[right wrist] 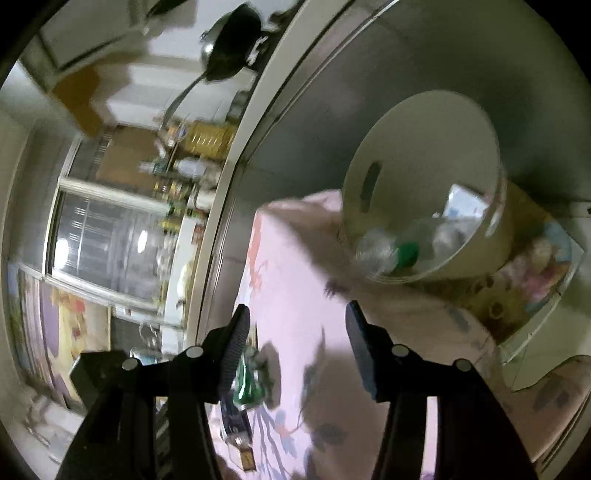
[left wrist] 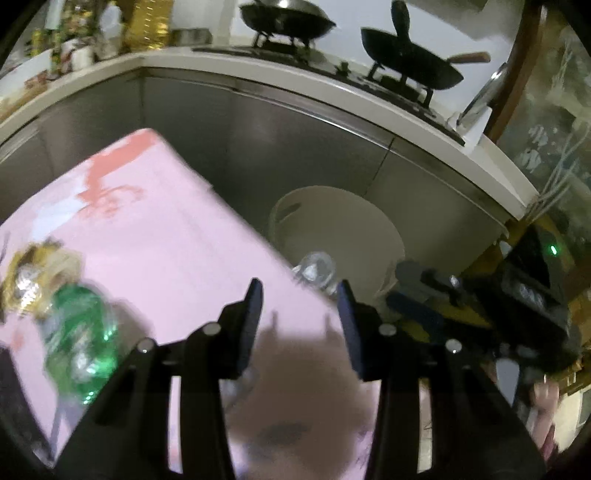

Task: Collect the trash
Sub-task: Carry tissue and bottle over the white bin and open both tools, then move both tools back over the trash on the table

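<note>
Your left hand-held gripper (left wrist: pixel 300 295) stands with its two flat, dark blue pads partly apart and nothing between them; below it lies the smooth pink cloth, printed with coral-red shapes, that covers the bench (left wrist: pixel 166 236). To the left of that gripper, well clear of its pads, a crumpled green transparent plastic bottle (left wrist: pixel 83 343) lies on the cloth, and just beyond it, touching or nearly so, sits a crushed gold and silver foil wrapper (left wrist: pixel 29 280); both are blurred. Just past the right pad, at the bench's edge, a clear crumpled plastic bottle (left wrist: pixel 316 269) shows against the round, smooth-walled white plastic bin (left wrist: pixel 373 221); whether it rests on the rim or inside, you cannot tell from this view. Beyond the bin runs a brushed steel cabinet front (left wrist: pixel 258 140) under a pale countertop bearing two black woks (left wrist: pixel 288 18).

Your right hand-held gripper (right wrist: pixel 297 319) is open fairly wide, ribbed black pads apart and empty, over the same pink cloth. Beside its left pad, lower in the picture, the green bottle (right wrist: pixel 249 384) lies on the bench. Further on, up and to the right of the pads, the white bin (right wrist: pixel 373 158) opens toward you with a slot handle in its wall; inside lie clear crumpled plastic, a green cap (right wrist: pixel 406 253) and pale paper.
</note>
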